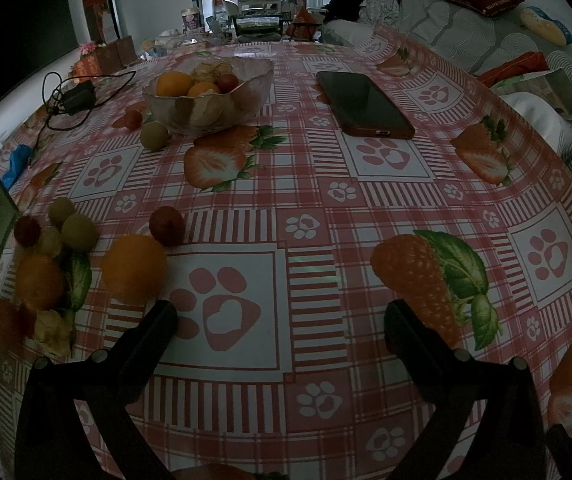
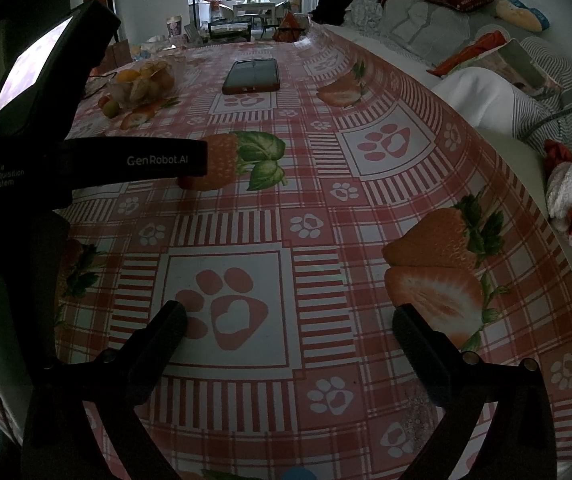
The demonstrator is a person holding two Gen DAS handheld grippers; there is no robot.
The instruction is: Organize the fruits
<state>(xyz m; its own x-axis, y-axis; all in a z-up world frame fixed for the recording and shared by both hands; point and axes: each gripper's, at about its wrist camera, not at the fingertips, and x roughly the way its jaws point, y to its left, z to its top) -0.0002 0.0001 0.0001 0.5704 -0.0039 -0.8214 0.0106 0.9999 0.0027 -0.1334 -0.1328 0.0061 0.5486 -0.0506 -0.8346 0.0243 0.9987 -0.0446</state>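
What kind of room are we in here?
Most likely a home's open living and dining room: a sofa piled with cushions beside the table, a glass fruit bowl, and a dining set beyond.

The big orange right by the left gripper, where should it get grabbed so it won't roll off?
Probably around its widest middle. The orange is round and sits loose on the tablecloth, so one finger on each side at mid-height holds best. Come from the near side with the open left gripper, shifting left; a red fruit sits just behind.
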